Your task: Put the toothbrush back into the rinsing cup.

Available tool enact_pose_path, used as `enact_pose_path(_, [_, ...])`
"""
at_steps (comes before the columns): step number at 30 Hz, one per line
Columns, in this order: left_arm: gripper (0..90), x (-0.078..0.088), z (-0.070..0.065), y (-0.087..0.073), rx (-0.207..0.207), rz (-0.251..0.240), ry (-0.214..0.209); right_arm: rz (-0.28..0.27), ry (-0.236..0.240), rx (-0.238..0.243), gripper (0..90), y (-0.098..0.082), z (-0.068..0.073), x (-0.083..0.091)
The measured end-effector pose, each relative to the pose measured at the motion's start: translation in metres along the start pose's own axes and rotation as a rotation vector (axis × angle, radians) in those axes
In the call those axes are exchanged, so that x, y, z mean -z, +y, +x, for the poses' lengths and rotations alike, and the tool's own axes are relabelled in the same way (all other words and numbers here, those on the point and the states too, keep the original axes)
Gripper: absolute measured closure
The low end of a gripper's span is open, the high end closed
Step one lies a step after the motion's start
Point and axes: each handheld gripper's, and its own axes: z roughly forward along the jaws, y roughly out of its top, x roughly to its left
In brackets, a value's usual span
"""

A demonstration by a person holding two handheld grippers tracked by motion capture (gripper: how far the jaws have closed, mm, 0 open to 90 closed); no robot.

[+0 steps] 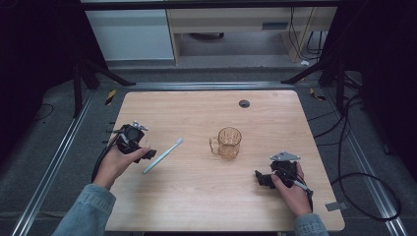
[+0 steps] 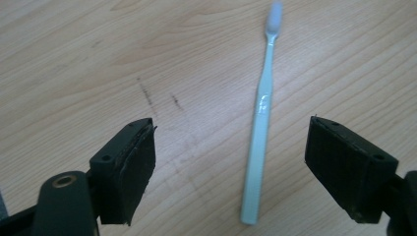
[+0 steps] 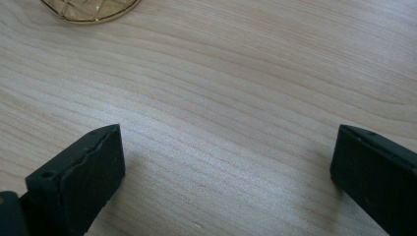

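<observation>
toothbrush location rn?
High view: the toothbrush lies flat on the table, left of the mug, just right of the left gripper, whose open jaws straddle its handle untouched.

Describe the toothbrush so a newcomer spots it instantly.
On the wooden table, look left of the amber glass mug, just ahead of the left gripper. The toothbrush lies flat there on the bare wood, slanting with its head away from the person. It is the one long, thin, pale blue-green thing; the mug is squat and see-through.
</observation>
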Motion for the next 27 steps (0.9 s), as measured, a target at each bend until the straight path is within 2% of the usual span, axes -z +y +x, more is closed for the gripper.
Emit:
enact_pose_path(3, [21.5,-0.002,-0.005,0.009,-0.021,0.025,-0.013,0.0,0.0,0.0,0.4,0.0,0.0,0.0])
enact_pose_path(4, [22.0,-0.002,-0.009,0.015,-0.039,0.046,-0.019,0.0,0.0,0.001,0.4,0.0,0.0,0.0])
enact_pose_path(10, [25.6,0.0,-0.023,0.03,-0.087,0.068,-0.013,0.0,-0.008,-0.004,0.3,0.0,0.0,0.0])
enact_pose_path(15, [29.7,-0.004,-0.027,0.039,-0.11,0.098,-0.02,0.0,-0.008,-0.004,0.4,0.0,0.0,0.0])
enact_pose_path(22, [38.6,-0.011,-0.042,0.054,-0.157,0.133,-0.041,0.001,-0.008,-0.006,0.4,0.0,0.0,0.0])
enact_pose_path(27, [42.0,-0.015,-0.046,0.062,-0.166,0.153,-0.045,0.0,-0.009,-0.005,0.4,0.0,0.0,0.0])
